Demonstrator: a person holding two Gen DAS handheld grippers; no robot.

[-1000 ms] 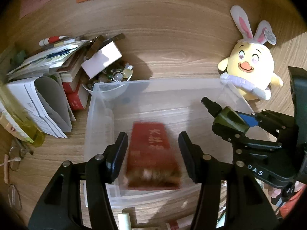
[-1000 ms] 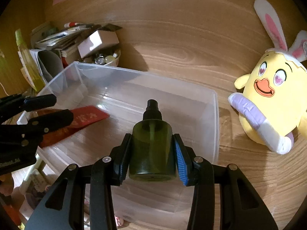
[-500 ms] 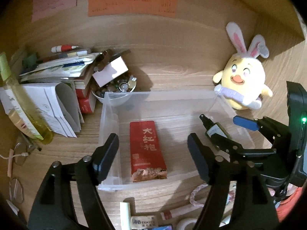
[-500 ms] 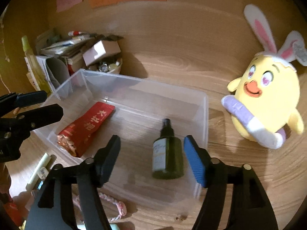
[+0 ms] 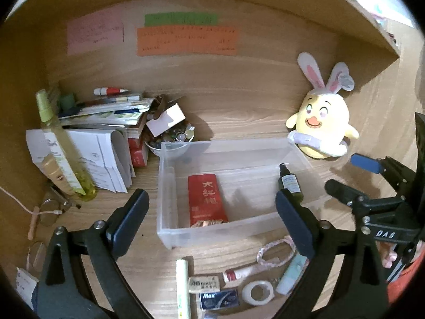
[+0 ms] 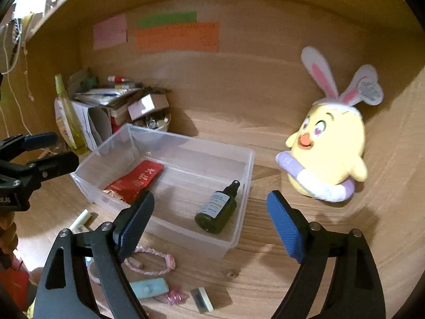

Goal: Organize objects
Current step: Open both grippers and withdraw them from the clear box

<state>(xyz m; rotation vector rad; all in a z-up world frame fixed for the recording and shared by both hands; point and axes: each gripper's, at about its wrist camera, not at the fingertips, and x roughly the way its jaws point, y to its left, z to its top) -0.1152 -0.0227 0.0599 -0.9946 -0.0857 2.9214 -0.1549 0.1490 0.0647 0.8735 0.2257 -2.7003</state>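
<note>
**Both tongs empty, two items binned, clutter waits at the bench front**

Left tongs (image 5: 211, 214) spread wide, nothing between the pads; jaws have just been opening. Right tongs (image 6: 209, 219) same: spread, empty, just been opening. Clear bin (image 5: 212, 235) sits mid-bench. Inside it: red packet (image 5: 205, 199) flat at the left end, long axis running 12-to-6 in the left view; green spray bottle (image 6: 216, 210) lying on its side at the right end, nozzle toward about 1 o'clock in the right view. Neither touches the tongs.

Remaining loose things lie on the bench in front of the bin, at 6 o'clock from the left tongs: yellow stick (image 5: 183, 287), long axis 12-to-6; eraser (image 5: 204, 284); staple box (image 5: 219, 299); tape roll (image 5: 257, 292); pink braided cord (image 5: 276, 250); pale blue tube (image 5: 290, 273), tilted toward 1 o'clock. In the right view the cord (image 6: 151, 261) and tube (image 6: 148, 288) sit at 7 o'clock, under the left finger.

Judgement: the stick and eraser lie nearer the left hand, the cord and tube nearer the right. Next pick likely means dropping back and down toward 6 o'clock. Plush chick (image 6: 326, 156) stands well apart at 2 o'clock.
</note>
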